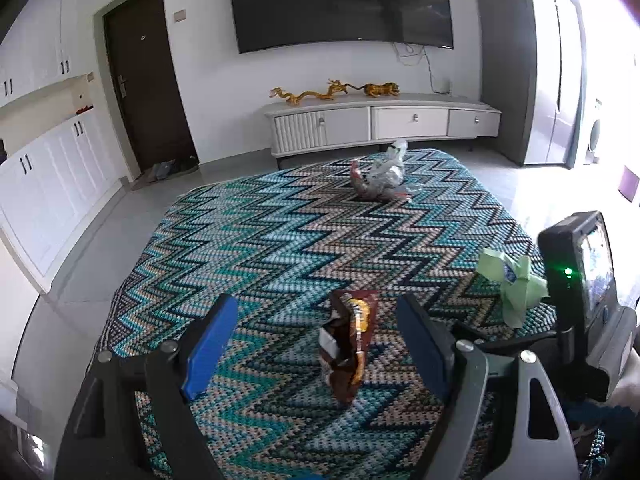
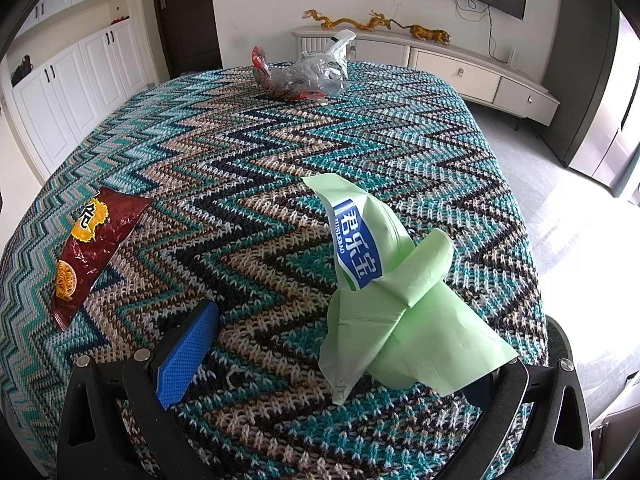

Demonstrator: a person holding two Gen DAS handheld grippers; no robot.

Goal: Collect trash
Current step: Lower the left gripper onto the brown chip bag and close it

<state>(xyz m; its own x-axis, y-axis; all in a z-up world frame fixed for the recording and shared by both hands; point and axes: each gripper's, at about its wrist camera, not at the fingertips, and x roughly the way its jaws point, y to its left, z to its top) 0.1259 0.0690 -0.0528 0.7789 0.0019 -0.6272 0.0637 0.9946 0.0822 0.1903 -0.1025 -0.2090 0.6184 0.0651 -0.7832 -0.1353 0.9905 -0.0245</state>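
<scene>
A dark red snack wrapper (image 1: pixel 348 344) stands crumpled on the zigzag knitted tablecloth (image 1: pixel 280 232), right between the fingers of my open left gripper (image 1: pixel 316 332); the pads do not touch it. It also shows in the right wrist view (image 2: pixel 86 248), lying at the left. A crumpled light green wrapper with a blue label (image 2: pixel 376 280) lies between the fingers of my open right gripper (image 2: pixel 340 344) and covers the right finger. It shows at the right in the left wrist view (image 1: pixel 512 280). A crumpled clear plastic bag with red bits (image 2: pixel 308 72) lies at the table's far edge.
The tablecloth (image 2: pixel 320 152) covers the whole table. Beyond it stands a white TV cabinet (image 1: pixel 380 120) with golden figurines under a wall TV. White cupboards and a dark door are at the left. A grey fridge stands at the right.
</scene>
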